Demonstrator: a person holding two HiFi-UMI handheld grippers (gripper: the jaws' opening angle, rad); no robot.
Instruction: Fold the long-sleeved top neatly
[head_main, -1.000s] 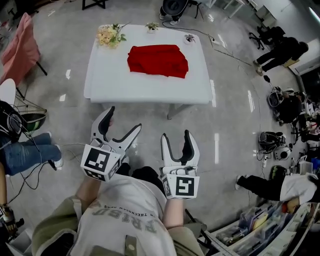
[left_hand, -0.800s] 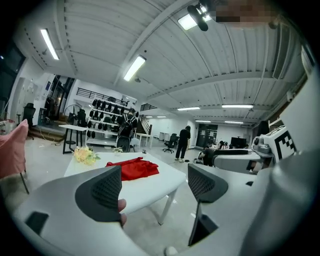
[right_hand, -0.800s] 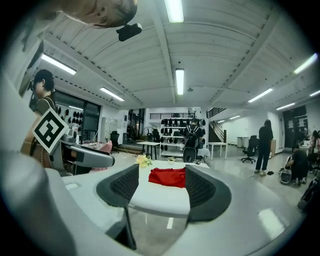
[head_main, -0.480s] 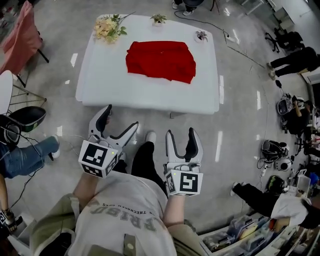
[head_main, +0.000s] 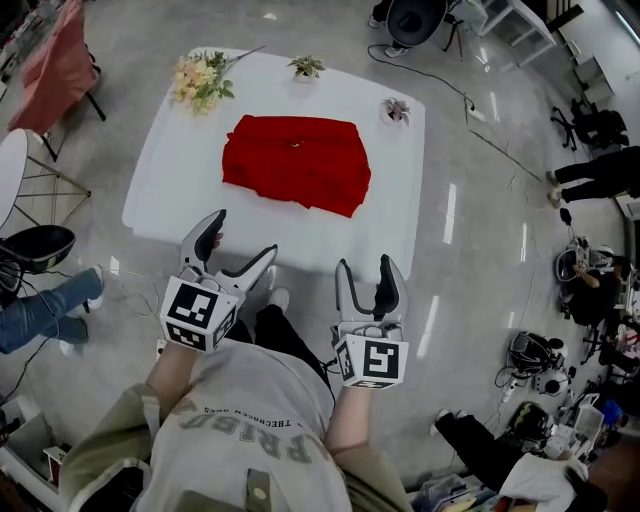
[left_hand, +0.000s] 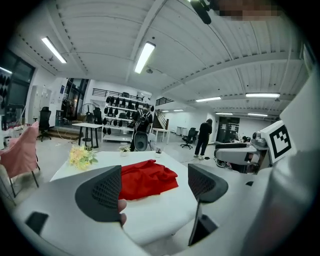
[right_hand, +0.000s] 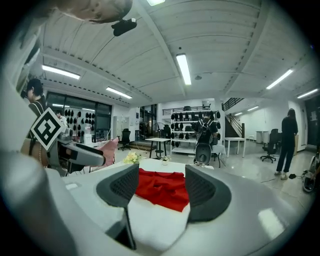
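Observation:
A red long-sleeved top (head_main: 297, 162) lies crumpled on the middle of a white table (head_main: 180, 180). It also shows in the left gripper view as the red top (left_hand: 147, 177) and in the right gripper view as the red top (right_hand: 162, 187), ahead of the jaws. My left gripper (head_main: 240, 237) is open and empty, held in the air at the table's near edge. My right gripper (head_main: 368, 272) is open and empty too, just short of that edge. Neither touches the top.
A bouquet of flowers (head_main: 200, 78) and two small potted plants (head_main: 306, 66) (head_main: 396, 108) stand along the table's far side. A pink-draped chair (head_main: 58, 70) stands at the left. A person (head_main: 600, 175) and gear clutter the floor at the right.
Both grippers have come closer to the table, which now sits nearer and larger in the head view. Their jaws stay as they were.

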